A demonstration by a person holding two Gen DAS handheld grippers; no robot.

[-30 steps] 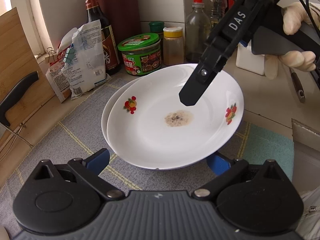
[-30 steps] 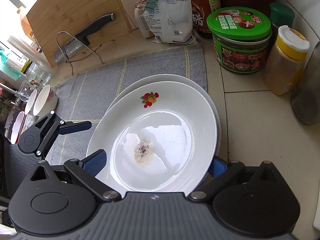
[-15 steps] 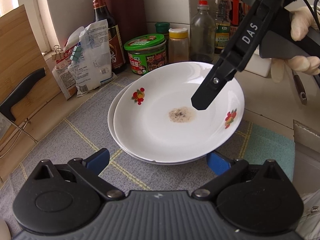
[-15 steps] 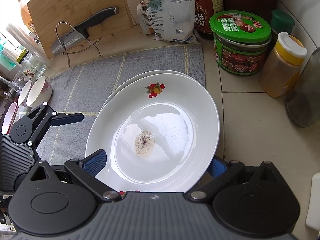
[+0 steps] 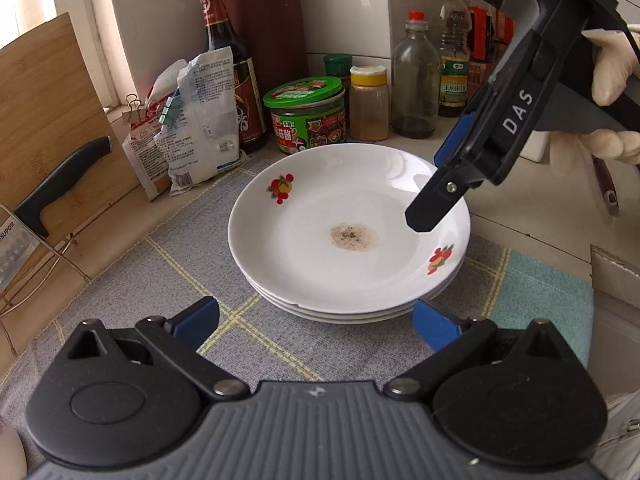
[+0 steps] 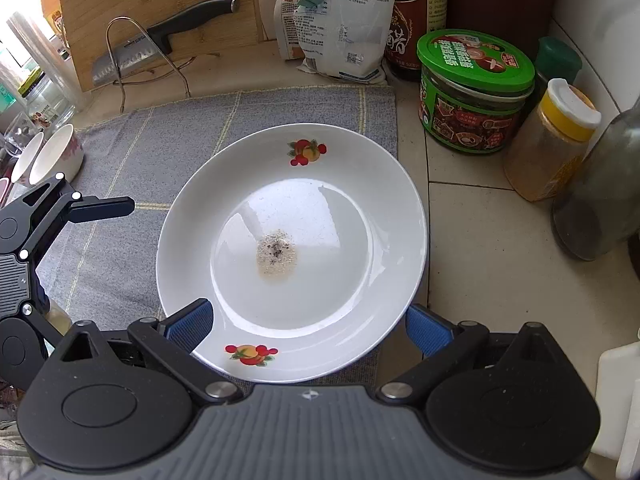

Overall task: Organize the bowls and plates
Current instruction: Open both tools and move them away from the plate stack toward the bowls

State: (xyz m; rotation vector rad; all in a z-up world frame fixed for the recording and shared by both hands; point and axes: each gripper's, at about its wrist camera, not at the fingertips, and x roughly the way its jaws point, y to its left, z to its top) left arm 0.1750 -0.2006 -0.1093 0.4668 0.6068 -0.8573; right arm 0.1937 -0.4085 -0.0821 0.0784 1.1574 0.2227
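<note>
A stack of white plates (image 5: 348, 304) with fruit motifs sits on a grey checked mat (image 5: 168, 280). The top plate (image 6: 292, 264) lies flat and has a speckled brown residue (image 6: 277, 258) at its centre. My left gripper (image 5: 316, 322) is open, its blue pads just short of the stack's near rim on either side. My right gripper (image 6: 308, 326) is open, hovering over the plate's rim; from the left wrist view the right gripper (image 5: 436, 192) hangs above the right rim, held by a gloved hand (image 5: 612, 68). Nothing is held.
Behind the plates stand a green-lidded jar (image 5: 306, 114), a yellow-capped spice jar (image 5: 369, 102), bottles (image 5: 414, 80) and food bags (image 5: 196, 120). A knife (image 6: 160, 36) rests against a wooden board (image 6: 160, 0). Small bowls (image 6: 56, 154) lie left of the mat.
The top plate went from tilted and offset to flat and aligned on the stack. Both grippers drew back from it; the right one rose toward the right rim.
</note>
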